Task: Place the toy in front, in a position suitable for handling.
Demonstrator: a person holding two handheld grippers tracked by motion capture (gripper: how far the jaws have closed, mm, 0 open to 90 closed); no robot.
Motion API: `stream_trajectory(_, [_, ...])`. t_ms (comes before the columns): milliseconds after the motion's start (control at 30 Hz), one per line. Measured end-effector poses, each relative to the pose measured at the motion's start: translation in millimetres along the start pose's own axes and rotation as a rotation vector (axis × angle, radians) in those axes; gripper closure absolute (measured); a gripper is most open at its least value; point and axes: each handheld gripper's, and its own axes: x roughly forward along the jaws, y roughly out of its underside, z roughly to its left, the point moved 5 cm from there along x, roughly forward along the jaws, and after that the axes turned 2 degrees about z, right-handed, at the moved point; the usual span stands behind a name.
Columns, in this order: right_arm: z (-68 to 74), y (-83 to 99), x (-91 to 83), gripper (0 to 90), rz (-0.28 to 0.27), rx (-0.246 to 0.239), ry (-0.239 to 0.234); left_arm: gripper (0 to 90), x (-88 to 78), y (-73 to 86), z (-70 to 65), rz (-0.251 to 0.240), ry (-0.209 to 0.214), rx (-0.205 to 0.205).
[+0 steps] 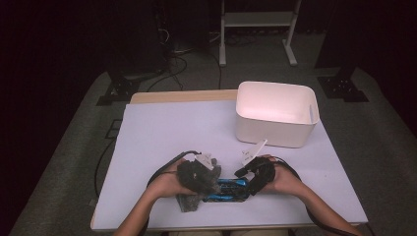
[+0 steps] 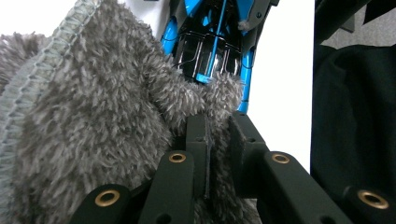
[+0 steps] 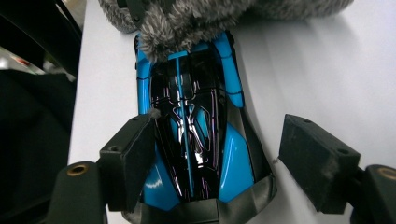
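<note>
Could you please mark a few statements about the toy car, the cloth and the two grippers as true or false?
1. The left gripper is shut on the grey fluffy cloth. True.
2. The blue and black toy car lies inside the white bin. False: it lies on the table, in front of the bin.
3. The right gripper has its jaws apart on either side of the car. True.
4. The cloth covers the whole car. False: it reaches one end only.
</note>
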Motion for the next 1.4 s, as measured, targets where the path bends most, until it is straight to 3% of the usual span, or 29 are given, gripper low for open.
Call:
stream_trajectory(233, [-4.3,3.2,3.0,29.2,0.007,0.105,-0.081,78.7,-8.3,-3.1,9.8,-0.029,-0.032,-0.040])
stream_trajectory(400, [-2.3,5.0,2.3,31.4,-0.015,0.104,-0.081,78.6,-15.1,-7.3,19.4,-0.046,-0.045,-0.072])
stream_trajectory(567, [3.0,5.4,0.2,34.6,-0.042,0.050,-0.037,77.4,-18.6,-13.4,30.1,-0.067,-0.037,-0.119])
stream_trajectory(700, [8.2,4.6,-0.8,35.4,-0.048,0.009,0.011,75.0,-14.0,-17.8,36.7,-0.056,-0.015,-0.157])
stream_trajectory(833, [12.0,5.6,-1.4,35.4,-0.065,-0.015,0.036,71.6,-5.4,-18.1,41.1,-0.033,0.038,-0.193])
stream_trajectory(967, [16.7,6.7,-2.4,35.5,-0.084,-0.051,0.072,71.1,-2.1,-15.6,40.8,-0.040,0.096,-0.222])
stream_trajectory(1167, [27.1,6.7,-3.8,35.8,-0.095,-0.136,0.147,74.8,-6.4,-13.9,36.4,-0.060,0.120,-0.225])
stream_trajectory(1333, [35.0,6.4,-5.8,34.7,-0.085,-0.173,0.200,75.4,-10.2,-14.5,28.6,-0.064,0.106,-0.194])
stream_trajectory(1400, [36.0,6.4,-6.8,32.5,-0.092,-0.178,0.193,75.4,-12.3,-14.0,24.6,-0.059,0.093,-0.179])
